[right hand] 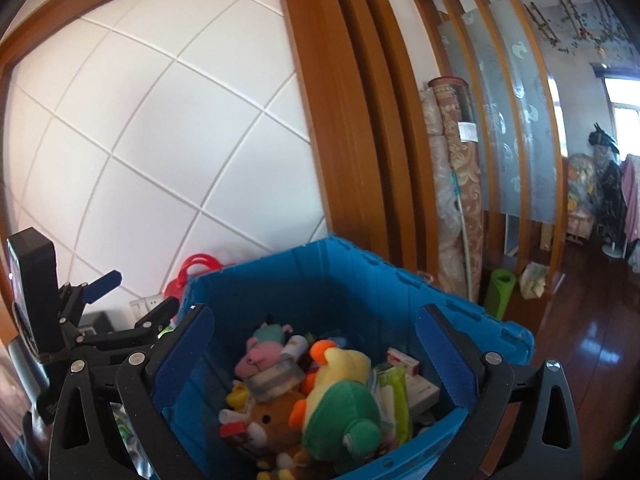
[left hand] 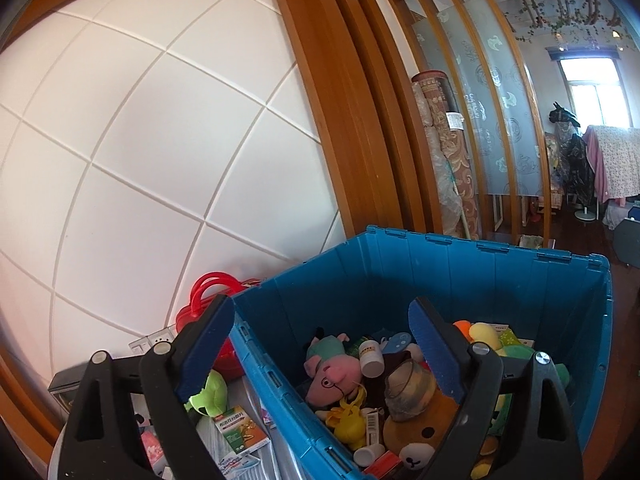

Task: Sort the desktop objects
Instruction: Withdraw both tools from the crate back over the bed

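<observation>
Nearest: left gripper [left hand: 320, 356], jaws spread wide, nothing between them; right gripper [right hand: 316, 360], likewise wide apart and empty. Both hang over the blue crate [left hand: 472, 264]. Within it: pink pig plush [left hand: 332, 372], brown bear plush [left hand: 420, 432], green-and-yellow plush [right hand: 340, 404], white bottle [left hand: 371, 356]. Outside the crate's left wall: medicine box [left hand: 240, 430], red handled bag [left hand: 208, 296]. Behind: white panelled wall [left hand: 140, 140].

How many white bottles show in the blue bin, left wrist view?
2: white bottle beside the pink pig plush; small white bottle near the bear plush. Others may be buried.
</observation>
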A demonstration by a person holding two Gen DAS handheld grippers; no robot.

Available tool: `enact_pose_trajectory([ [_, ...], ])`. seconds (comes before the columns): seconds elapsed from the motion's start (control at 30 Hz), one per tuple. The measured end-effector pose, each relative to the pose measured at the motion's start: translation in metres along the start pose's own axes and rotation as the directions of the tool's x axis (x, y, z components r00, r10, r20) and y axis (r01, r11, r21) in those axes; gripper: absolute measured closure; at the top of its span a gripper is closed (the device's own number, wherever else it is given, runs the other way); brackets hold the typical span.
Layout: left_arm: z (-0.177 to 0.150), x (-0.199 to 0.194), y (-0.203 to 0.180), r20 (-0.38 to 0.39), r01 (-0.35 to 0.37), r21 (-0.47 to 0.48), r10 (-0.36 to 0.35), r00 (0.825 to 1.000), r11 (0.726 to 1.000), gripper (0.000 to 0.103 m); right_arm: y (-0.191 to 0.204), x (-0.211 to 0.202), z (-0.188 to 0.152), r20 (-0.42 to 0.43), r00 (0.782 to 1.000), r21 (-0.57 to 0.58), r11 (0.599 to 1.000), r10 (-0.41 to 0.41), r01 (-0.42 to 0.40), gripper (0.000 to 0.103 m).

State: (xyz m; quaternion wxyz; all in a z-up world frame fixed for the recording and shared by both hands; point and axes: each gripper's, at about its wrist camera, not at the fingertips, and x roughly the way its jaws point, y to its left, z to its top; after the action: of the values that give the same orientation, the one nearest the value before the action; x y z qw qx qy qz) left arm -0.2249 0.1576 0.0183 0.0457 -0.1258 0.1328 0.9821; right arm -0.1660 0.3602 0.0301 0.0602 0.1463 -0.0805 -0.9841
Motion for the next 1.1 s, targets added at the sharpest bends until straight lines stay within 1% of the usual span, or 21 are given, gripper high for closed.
enact_pose_trajectory([
  [0.27,-0.014,-0.007,0.020,-0.016,-0.056,-0.019,0.056,0.998,0.998,0.013,0.018,0.002,-0.006,-0.005,0.999,-0.011,0.999,0.052,-0.052,0.000],
  [0.43,-0.026,-0.016,0.041,-0.020,-0.095,-0.042,0.095,0.995,0.995,0.013,0.035,0.009,-0.011,-0.019,0.996,-0.025,0.996,0.090,-0.091,0.000],
  [0.6,-0.042,-0.024,0.067,-0.036,-0.133,-0.057,0.131,0.991,0.990,0.013,0.069,0.014,-0.017,-0.040,0.991,-0.061,0.990,0.127,-0.129,0.000],
  [0.73,-0.063,-0.035,0.100,-0.055,-0.168,-0.062,0.164,0.985,0.984,0.013,0.103,0.021,-0.025,-0.061,0.985,-0.077,0.983,0.163,-0.167,0.000],
  [0.87,-0.093,-0.051,0.144,-0.091,-0.221,-0.081,0.214,0.973,0.972,0.013,0.148,0.035,-0.042,-0.111,0.971,-0.096,0.970,0.211,-0.222,0.000],
  [0.93,-0.112,-0.059,0.169,-0.125,-0.247,-0.089,0.235,0.964,0.965,0.013,0.173,0.042,-0.053,-0.139,0.961,-0.103,0.962,0.240,-0.255,0.000],
  [1.1,-0.163,-0.081,0.238,-0.202,-0.335,-0.089,0.312,0.928,0.938,0.013,0.240,0.061,-0.084,-0.217,0.932,-0.123,0.939,0.290,-0.321,0.000],
])
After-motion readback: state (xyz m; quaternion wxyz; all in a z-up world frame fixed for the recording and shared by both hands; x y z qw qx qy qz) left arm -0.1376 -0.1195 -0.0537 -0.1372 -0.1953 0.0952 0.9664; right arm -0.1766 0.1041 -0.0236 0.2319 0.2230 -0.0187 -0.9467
